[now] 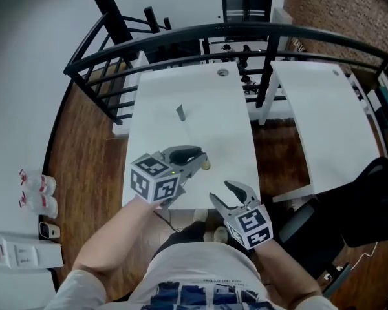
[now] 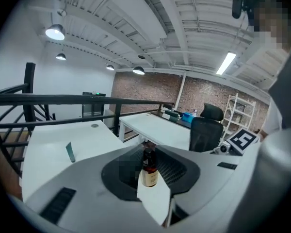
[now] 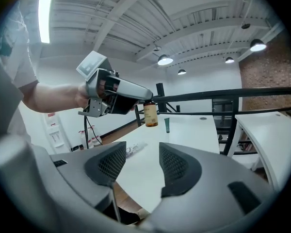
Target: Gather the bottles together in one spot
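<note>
Fingers [image 2: 177, 171] of my left gripper [image 1: 203, 163] are clamped on a small amber bottle [image 2: 148, 169] with a cream label. From the right gripper view the bottle [image 3: 150, 113] hangs upright from those jaws by its upper part, lifted clear of the white table [image 1: 200, 102]. From the head view it sits over the near right part of the tabletop, close to the near edge.

My right gripper [image 1: 222, 192] is nearer to me and to the right of the left one, just off the table's near right corner. Its jaws stand apart, and its own view shows only tabletop and floor between the two pads [image 3: 176, 165]; it holds nothing.

Farther out on the table a slim grey-green tube [image 1: 181, 112] stands upright, well apart from the held bottle. A white tube [image 3: 132, 150] lies flat on the near part of the table, seen only from the right gripper.

Off to the left, away from the table, a few clear bottles with red labels [image 1: 39, 192] sit on a white ledge. A second white table [image 1: 317, 108] stands to the right, and a black railing [image 1: 200, 37] curves past the far side
</note>
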Motion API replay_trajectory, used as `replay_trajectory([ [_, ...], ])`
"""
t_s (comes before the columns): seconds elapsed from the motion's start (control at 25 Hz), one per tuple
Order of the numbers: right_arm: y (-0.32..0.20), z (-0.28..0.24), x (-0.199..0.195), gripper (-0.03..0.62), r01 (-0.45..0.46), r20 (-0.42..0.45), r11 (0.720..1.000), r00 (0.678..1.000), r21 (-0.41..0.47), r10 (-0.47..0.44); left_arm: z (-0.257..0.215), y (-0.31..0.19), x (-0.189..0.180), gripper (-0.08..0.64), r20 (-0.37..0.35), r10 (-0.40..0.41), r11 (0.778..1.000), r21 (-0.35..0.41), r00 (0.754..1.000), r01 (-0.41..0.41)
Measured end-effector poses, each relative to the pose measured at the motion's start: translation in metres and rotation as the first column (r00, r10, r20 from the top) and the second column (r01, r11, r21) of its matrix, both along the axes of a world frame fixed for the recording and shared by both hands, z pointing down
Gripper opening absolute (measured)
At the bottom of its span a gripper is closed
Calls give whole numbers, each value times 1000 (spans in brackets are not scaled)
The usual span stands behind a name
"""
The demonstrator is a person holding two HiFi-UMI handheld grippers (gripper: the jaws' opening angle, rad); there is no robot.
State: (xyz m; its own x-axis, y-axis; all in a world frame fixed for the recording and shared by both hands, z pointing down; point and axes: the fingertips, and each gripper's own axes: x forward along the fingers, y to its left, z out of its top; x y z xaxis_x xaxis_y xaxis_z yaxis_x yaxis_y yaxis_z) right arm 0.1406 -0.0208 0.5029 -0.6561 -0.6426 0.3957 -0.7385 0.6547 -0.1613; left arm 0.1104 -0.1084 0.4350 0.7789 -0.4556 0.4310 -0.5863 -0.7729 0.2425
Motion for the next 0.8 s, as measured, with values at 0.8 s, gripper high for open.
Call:
replay_trajectory([
  [0.8,-61,15,39,272,-287,-76,947,957,-141,279,127,-247,-38,77,118,-278,956,132,953,263],
])
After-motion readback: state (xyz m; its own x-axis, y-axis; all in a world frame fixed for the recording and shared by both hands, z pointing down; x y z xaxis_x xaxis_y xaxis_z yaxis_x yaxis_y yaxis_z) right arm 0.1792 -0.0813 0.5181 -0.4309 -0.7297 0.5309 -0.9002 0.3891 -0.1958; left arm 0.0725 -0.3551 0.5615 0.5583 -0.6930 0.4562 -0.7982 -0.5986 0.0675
